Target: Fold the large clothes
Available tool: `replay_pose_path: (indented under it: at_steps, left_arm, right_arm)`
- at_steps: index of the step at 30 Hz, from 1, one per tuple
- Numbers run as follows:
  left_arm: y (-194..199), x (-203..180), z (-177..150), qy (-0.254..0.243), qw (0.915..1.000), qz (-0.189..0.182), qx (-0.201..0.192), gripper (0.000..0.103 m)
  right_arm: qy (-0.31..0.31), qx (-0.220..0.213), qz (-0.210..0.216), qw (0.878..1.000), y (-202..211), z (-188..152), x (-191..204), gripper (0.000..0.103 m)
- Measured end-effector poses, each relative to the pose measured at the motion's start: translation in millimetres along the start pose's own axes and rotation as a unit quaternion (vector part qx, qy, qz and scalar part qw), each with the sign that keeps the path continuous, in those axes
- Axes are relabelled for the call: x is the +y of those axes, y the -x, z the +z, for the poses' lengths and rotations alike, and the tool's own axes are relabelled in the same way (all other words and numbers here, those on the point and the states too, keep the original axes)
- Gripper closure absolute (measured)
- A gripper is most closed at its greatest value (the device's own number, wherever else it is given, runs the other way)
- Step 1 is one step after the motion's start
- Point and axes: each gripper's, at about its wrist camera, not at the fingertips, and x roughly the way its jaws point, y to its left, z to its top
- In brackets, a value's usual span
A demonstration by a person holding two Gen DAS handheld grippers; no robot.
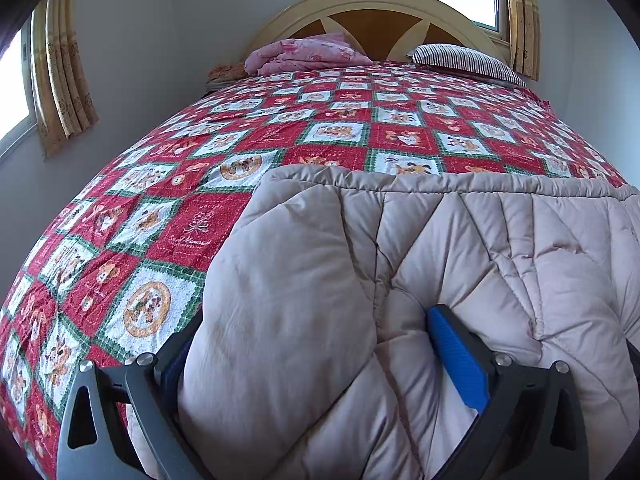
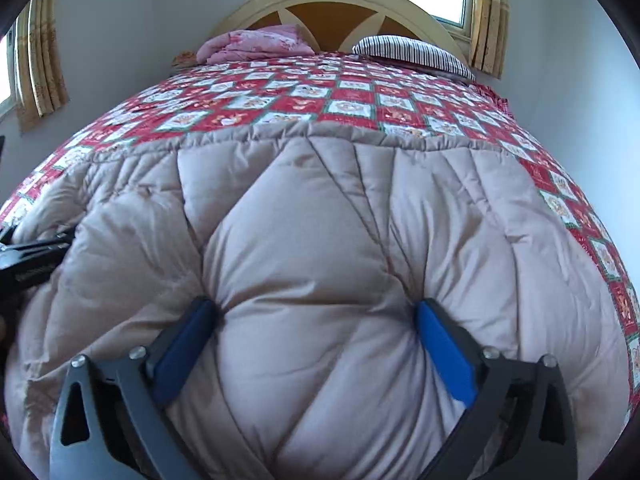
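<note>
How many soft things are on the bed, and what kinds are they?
Grey quilted comforter, gripped by the left gripper and right gripper: 1
Red checked bedspread: 1
Pink folded blanket: 1
Striped pillow: 1
Total: 4

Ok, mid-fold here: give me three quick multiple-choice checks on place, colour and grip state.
1. Where does the beige comforter lie?
A. by the headboard
B. on the near end of the bed
C. on the floor

2. Colour of the folded blanket by the headboard?
A. pink
B. green
C. black

3. What is the left gripper doing?
A. hanging free
B. closing on the striped pillow
C. squeezing a bunch of comforter

Answers: B, red patchwork bedspread shows beyond it; A, pale pink print; C, fabric bulges between its blue pads.
</note>
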Motion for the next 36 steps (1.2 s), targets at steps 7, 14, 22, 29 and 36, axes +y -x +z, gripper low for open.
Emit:
replay_pose_path:
  at_steps: [7,14,22,29,36]
  left_arm:
    - [0.9,0.1,0.6,-0.002,1.0000,0.003,0.001,0.001]
    - [51.2,40.9,-4.3,0.043,0.9952,-0.085,0.020,0.001]
    - [125.0,137.8,-80.0,0.119,0.9806,-0.155,0.018,0.001]
    - [103.9,125.4,-122.2,0.181,0.9567,-0.224,0.040,0.001]
    - [85.6,107.2,-105.7,0.184,0.9472,-0.262,0.015,0.022]
  right_arm:
    - [0.005,-0.005,-0.015,1.000,-2.9,-3.0,6.0,0.000]
    - [0.005,-0.001,-0.015,1.000,-7.2,-4.3,6.8,0.000]
    - [0.000,-0.004,-0.010,1.000,-8.5,-3.6,5.9,0.000]
    - [-0.001,-0.010,-0.008,1.000,-6.1,-4.8,5.7,0.000]
    - [-0.003,-0.015,-0.005,1.000,-4.4,-6.0,4.6,0.000]
